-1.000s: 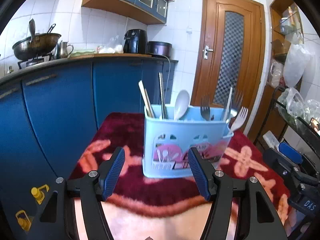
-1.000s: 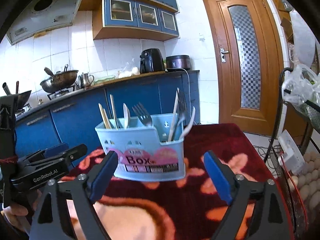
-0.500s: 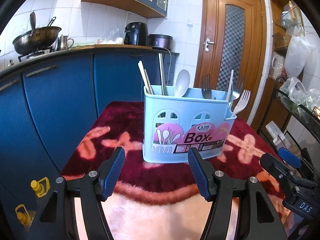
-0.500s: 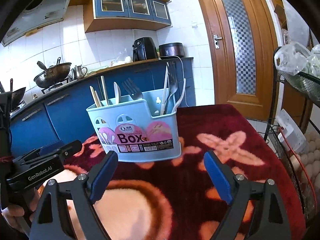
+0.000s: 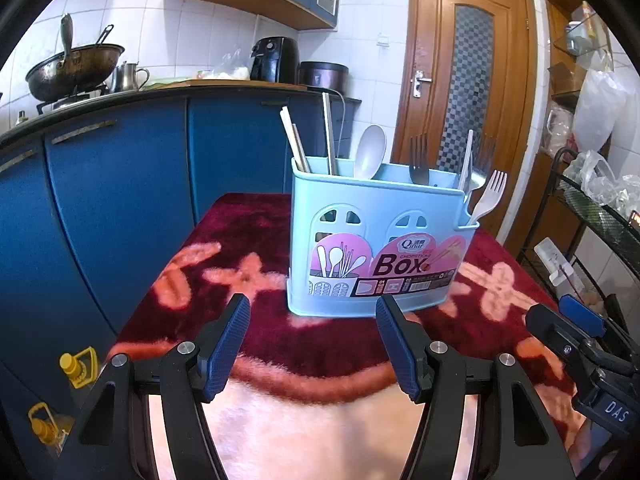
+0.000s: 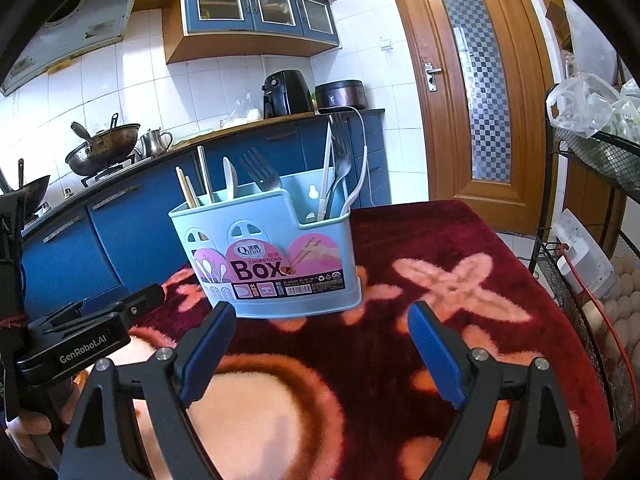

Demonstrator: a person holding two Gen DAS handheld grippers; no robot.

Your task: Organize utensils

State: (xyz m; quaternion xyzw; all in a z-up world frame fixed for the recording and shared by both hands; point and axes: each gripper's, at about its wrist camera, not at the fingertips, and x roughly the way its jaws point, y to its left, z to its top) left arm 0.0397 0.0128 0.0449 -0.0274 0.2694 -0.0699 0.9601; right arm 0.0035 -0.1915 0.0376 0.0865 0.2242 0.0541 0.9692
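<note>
White-tiled kitchen wall (image 6: 132, 92), blue cabinets (image 5: 120, 184), wooden door (image 6: 476, 92), red patterned tablecloth (image 6: 420, 248).

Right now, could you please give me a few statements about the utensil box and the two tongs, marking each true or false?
1. The blue utensil box stands upright on the red patterned cloth. True.
2. The left tongs are shut on a fork. False: they are open and empty, short of the box.
3. A white spoon stands in the box. True.
4. The right tongs hold the chopsticks. False: they are open and empty; the chopsticks stand in the box.
5. The box lies tipped over. False: it is upright.
</note>
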